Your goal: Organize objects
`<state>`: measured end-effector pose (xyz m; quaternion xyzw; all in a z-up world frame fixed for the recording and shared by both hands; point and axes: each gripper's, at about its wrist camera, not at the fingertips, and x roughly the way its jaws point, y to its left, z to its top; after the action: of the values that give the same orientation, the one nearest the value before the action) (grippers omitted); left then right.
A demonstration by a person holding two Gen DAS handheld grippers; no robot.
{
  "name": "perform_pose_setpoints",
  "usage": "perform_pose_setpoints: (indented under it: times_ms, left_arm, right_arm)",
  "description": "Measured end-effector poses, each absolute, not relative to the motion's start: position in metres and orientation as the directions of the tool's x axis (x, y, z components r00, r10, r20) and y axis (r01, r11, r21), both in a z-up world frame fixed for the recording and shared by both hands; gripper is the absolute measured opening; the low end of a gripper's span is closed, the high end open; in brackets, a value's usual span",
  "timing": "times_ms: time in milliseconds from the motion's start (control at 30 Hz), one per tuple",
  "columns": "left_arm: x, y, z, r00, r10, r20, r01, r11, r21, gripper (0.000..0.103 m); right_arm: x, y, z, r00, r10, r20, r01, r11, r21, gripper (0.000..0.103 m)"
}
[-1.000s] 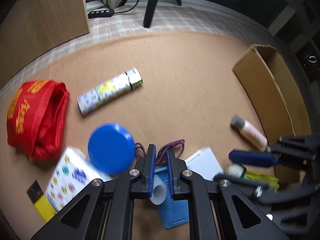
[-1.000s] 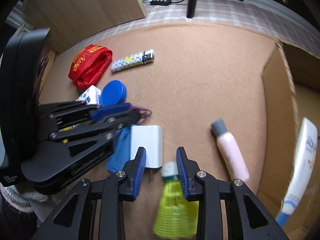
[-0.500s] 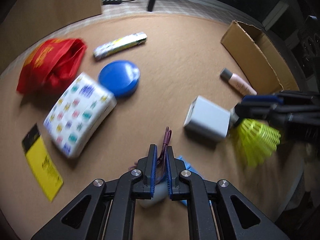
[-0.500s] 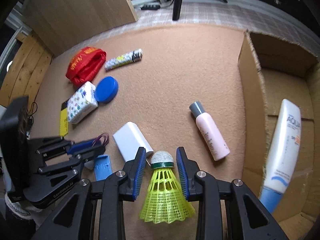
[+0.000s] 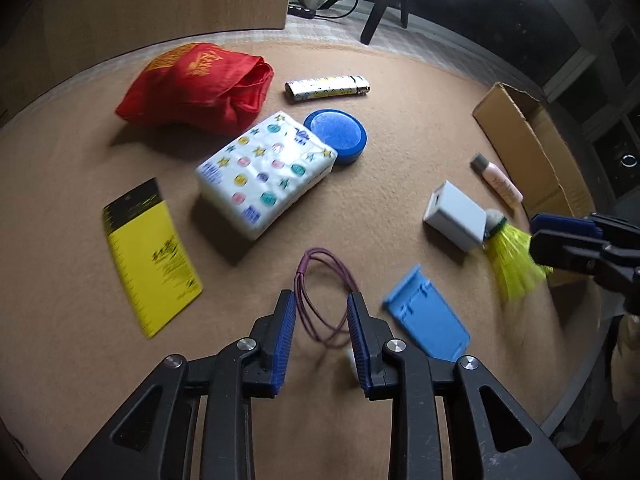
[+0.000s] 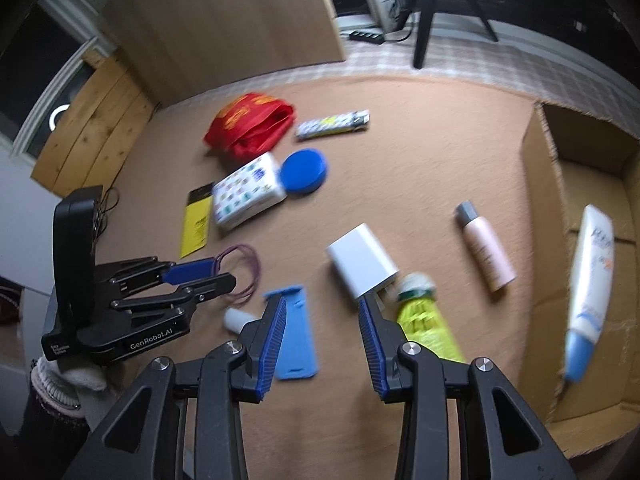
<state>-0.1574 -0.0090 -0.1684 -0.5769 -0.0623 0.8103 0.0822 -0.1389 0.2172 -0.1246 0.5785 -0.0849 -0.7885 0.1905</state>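
Both grippers are letting go at once. The left gripper (image 5: 322, 320) has just been opening; its jaws stand apart over the purple cord loop (image 5: 320, 292), which lies slack on the tan mat (image 5: 400, 140) between the blue pads without being pinched. A small white cap (image 6: 236, 317) sits just under that gripper, on the mat.

Over to the right gripper (image 6: 320, 332): its jaws have also just been opening, and nothing is between them. The yellow shuttlecock (image 6: 424, 316) lies just outside the right-hand pad, its cork end touching the white charger block (image 6: 360, 264). So it looks released, not carried.

Taking the charger block as our mark: the blue flat holder (image 6: 296, 332) lies just on the near left of it, the pink bottle (image 6: 484, 248) to its right, and beyond that bottle the cardboard box (image 6: 544, 216), where a white tube (image 6: 588, 284) already leans against the inner wall. That tube suggests the box is the destination. Far left of the block sit the patterned tissue pack (image 5: 266, 176), the blue round lid (image 5: 336, 136), the red cloth bag (image 5: 196, 86), the lighter (image 5: 326, 88) and the yellow card (image 5: 150, 256), all still out on the mat.

Plenty left to sort, by my reckoning.
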Motion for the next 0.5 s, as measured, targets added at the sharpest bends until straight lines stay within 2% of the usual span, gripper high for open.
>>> perform_pose_setpoints:
  times_ms: [133, 267, 500]
  left_arm:
    - [-0.138, -0.019, -0.167, -0.316, 0.208, -0.926, -0.055, -0.978, -0.201, 0.028]
    - [-0.149, -0.026, -0.173, -0.318, 0.204, -0.926, -0.033, -0.978, -0.204, 0.028]
    - [-0.167, -0.019, -0.181, -0.3, 0.18, -0.937, -0.087, -0.983, -0.161, 0.028]
  right_arm:
    - [-0.123, 0.197, -0.133, -0.221, -0.439, -0.871, 0.243, -0.89, 0.386, 0.034]
    - [-0.115, 0.168, -0.146, -0.182, -0.44, -0.879, 0.291, -0.878, 0.379, 0.034]
    - [-0.11, 0.136, -0.161, -0.151, -0.434, -0.888, 0.331, -0.869, 0.368, 0.035]
